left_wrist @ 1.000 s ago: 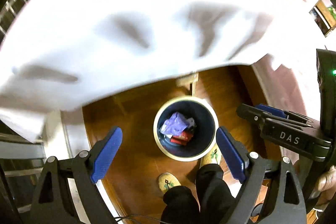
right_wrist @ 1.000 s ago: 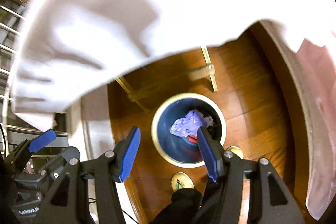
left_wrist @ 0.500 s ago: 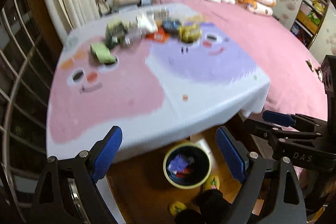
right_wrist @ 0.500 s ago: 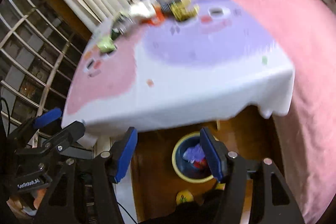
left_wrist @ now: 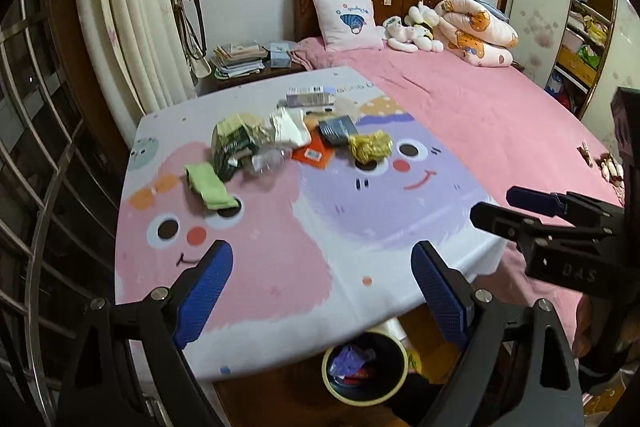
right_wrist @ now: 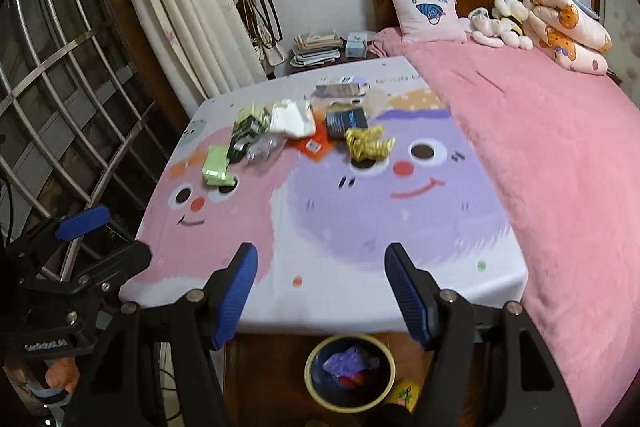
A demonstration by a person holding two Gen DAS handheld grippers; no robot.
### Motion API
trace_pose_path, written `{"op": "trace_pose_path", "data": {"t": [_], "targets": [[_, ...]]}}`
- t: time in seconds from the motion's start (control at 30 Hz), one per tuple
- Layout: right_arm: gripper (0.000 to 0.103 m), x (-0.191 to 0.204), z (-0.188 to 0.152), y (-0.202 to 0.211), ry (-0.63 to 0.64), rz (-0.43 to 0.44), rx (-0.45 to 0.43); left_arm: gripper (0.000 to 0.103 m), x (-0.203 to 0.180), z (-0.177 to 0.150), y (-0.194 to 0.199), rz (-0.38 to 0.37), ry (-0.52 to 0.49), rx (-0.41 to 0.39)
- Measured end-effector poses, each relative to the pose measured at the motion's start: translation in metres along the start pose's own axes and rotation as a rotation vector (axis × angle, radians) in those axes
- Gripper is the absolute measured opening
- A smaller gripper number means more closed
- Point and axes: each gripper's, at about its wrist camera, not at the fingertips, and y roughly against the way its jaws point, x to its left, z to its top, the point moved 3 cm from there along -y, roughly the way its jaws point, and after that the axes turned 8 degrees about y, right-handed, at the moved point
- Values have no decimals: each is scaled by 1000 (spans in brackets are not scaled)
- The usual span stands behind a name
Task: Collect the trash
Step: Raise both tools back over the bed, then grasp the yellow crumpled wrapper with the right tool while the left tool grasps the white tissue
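- The left gripper (left_wrist: 322,293) is standing with its jaws spread wide and gripping nothing; it is hovering above the near edge of the table (left_wrist: 280,331), judged a ready stance for a fresh pick.
- The right gripper (right_wrist: 320,291) is likewise gaping and carrying nothing, hanging over the near table edge just right of its partner.
- The trash bin (right_wrist: 350,375) is sitting on the floor directly below the near edge, between the jaws in both views; a purple wrapper (right_wrist: 348,363) and something red are lying inside. Its placement is judged deliberate, allowing short drops from the table.
- The remaining litter is lying clustered at the far side of the table, well apart from both grippers: a green packet (left_wrist: 210,187) at the left, a white crumpled wrapper (left_wrist: 290,131), an orange packet (left_wrist: 314,155), a dark pouch (left_wrist: 338,131) and a gold foil wrapper (left_wrist: 370,145) at the right.
- Judgement: collection is standing partly done; a forward reach is being called for.
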Motion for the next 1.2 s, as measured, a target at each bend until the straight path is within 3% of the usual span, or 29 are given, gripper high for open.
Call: {"op": "trace_pose_path", "data": {"t": [0.23,0.5,0.67,1.0,1.1,1.2], "targets": [[66,-35,51,-61,57,20,28,90,9,45,-57,77,82,37],[66,-82,112,-154,103,124,139,90,19,100,-142,151,216,126],[66,-96,132,-205,153,200,209,89,24,118,-186,183,302,162],[66,-89,123,-276,249,343,364,89,33,134,-236,256,325,213],[52,-83,115,-282,295,373,390,89,37,140,-246,265,330,219],[47,-78,112,-281,355,377,382,89,41,146,-253,266,325,226]]}}
